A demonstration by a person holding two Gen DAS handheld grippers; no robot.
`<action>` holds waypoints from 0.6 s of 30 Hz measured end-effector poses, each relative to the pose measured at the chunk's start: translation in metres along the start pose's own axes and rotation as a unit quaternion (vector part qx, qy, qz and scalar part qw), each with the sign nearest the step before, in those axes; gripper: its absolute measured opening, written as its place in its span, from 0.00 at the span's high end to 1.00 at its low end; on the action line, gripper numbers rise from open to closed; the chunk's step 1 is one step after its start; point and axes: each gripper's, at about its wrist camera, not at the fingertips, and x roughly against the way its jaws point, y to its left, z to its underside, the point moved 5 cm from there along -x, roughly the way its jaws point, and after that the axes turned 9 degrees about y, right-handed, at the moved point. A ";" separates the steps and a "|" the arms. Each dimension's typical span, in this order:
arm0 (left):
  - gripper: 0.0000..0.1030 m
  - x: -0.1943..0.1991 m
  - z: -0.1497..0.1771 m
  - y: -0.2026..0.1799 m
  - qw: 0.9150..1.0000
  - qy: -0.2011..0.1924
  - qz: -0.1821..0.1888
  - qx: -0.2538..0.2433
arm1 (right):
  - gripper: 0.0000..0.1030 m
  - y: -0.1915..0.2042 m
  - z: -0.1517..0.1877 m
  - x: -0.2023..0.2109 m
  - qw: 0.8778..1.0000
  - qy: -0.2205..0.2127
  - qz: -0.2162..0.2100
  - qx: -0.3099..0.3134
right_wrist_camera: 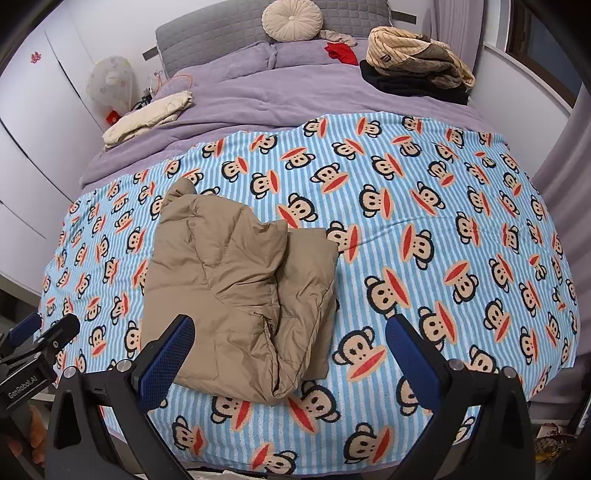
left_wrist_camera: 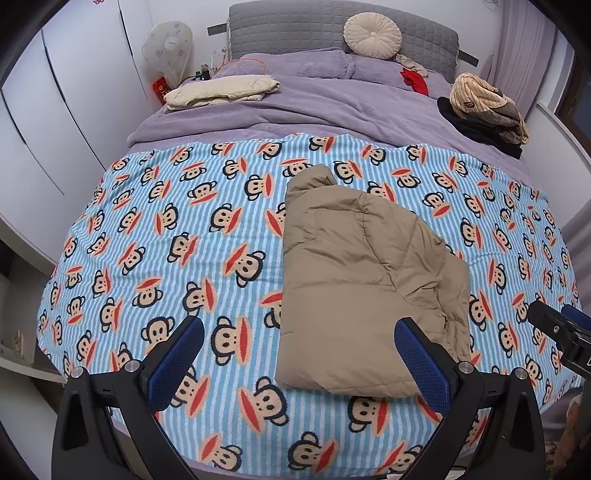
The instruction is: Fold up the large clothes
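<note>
A tan padded jacket lies folded into a compact bundle on the blue striped monkey-print blanket; it also shows in the right wrist view. My left gripper is open and empty, held above the jacket's near left edge. My right gripper is open and empty above the jacket's near right edge. The right gripper shows at the right edge of the left wrist view, and the left gripper at the left edge of the right wrist view.
A folded cream garment lies at the back left on the purple bedding. A pile of striped and dark clothes sits at the back right, a red item and a round cushion by the headboard. White wardrobes stand on the left.
</note>
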 end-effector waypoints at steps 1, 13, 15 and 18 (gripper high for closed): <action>0.00 0.000 0.000 0.000 1.000 0.000 0.000 0.000 | 0.00 0.000 0.000 -0.001 1.000 0.001 0.000 0.000; 0.00 -0.001 0.000 0.001 1.000 0.001 0.000 0.001 | 0.00 0.000 -0.001 0.000 1.000 0.001 -0.001 0.001; 0.00 -0.001 0.000 0.001 1.000 0.001 -0.001 0.001 | 0.00 0.000 -0.001 0.000 1.000 0.000 -0.001 0.001; 0.00 -0.002 0.000 0.001 1.000 0.001 0.000 0.000 | 0.00 0.000 -0.001 0.000 1.000 0.000 -0.001 0.001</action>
